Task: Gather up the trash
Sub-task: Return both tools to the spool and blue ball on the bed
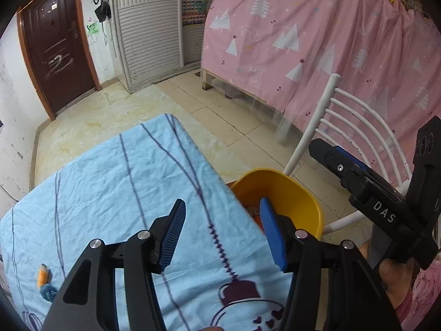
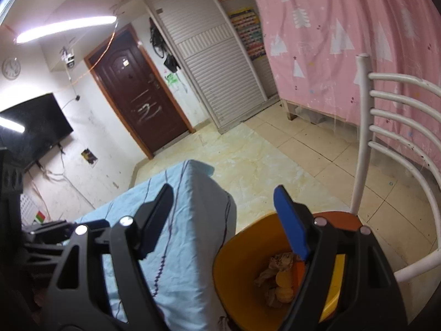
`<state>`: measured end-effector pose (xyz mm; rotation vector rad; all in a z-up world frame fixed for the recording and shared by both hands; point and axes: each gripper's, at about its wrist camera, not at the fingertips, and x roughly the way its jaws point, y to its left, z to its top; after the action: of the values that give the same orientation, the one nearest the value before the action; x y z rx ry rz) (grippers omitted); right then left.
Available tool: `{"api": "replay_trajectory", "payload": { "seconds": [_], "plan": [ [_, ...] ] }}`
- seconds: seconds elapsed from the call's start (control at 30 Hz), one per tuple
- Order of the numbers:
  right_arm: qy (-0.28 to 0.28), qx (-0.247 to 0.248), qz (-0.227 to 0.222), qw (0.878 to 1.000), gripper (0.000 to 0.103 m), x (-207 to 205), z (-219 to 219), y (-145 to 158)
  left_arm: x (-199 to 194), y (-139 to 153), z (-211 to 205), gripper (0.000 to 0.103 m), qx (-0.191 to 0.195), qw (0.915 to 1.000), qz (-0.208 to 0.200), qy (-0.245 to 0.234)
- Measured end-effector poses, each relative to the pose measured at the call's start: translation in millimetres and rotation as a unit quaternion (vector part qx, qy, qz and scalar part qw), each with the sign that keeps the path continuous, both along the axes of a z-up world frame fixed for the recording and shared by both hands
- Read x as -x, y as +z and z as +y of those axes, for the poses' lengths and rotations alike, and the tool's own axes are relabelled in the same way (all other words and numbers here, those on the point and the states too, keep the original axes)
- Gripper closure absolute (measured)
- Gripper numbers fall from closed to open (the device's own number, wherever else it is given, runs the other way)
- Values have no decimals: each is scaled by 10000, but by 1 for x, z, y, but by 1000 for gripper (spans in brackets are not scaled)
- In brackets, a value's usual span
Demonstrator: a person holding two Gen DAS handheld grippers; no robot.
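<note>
Left gripper (image 1: 223, 212) up over the edge of the table (image 1: 115, 182), jaws apart with nothing between them. One blue pad over the light blue cloth (image 1: 96, 198), the other over the rim of the yellow bucket (image 1: 292, 190).

Right gripper (image 2: 224, 202) above the gap between table and bucket, jaws wide and holding nothing. One pad in front of the cloth, the other in front of the bucket's inside wall. Right gripper also seen from the left wrist view, off to the right near the white chair (image 1: 328, 115), with a hand (image 1: 394, 275) under it.

Bucket just beside the table corner, on the chair's orange seat (image 2: 341, 219). Inside the bucket: trash (image 2: 278, 278), crumpled brownish paper and some round yellow bits, down at the bottom.

Still on the cloth, near the left side: a small orange thing (image 1: 43, 274) touching a small blue thing (image 1: 49, 292). Too blurry to tell what they are.

On the cloth: dark purple lines and a purple drawing with little hearts.

Behind: tiled floor (image 1: 220, 115), a pink curtain (image 1: 317, 33) with white trees, a dark brown door (image 1: 58, 58), a white slatted wardrobe (image 1: 148, 27). From the right wrist view, a black TV (image 2: 33, 127) on the wall and a round clock (image 2: 11, 68) up high.
</note>
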<state>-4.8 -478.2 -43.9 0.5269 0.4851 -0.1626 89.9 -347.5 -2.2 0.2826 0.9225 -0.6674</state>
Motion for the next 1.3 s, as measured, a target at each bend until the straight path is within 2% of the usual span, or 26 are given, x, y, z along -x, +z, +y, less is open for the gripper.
{"api": "replay_trajectory", "payload": {
  "seconds": [0.1,0.23,0.33,0.5,0.7,1.03,1.3],
  "plan": [
    [132,-9,-32,9999,31,-3,11,-1,-4,3,21,55,-7,9998,-95,174],
    [363,71,4,9993,30,-13,31,0,-10,3,52,55,-212,9979,-317,521],
    [650,317,54,9974,24,-22,56,1,-20,1,81,55,-215,9965,-272,761],
    [1184,490,179,9916,23,-41,99,-2,-36,3,128,55,-108,9933,-224,1128],
    [1612,392,332,9856,23,-59,134,-10,-47,3,172,55,-80,9892,-276,1437],
    [2166,676,544,9724,23,-81,192,-13,-63,-11,219,55,-34,9836,-132,1796],
    [2511,880,722,9612,23,-91,229,-17,-73,-33,246,55,-189,9802,36,1971]
  ]
}}
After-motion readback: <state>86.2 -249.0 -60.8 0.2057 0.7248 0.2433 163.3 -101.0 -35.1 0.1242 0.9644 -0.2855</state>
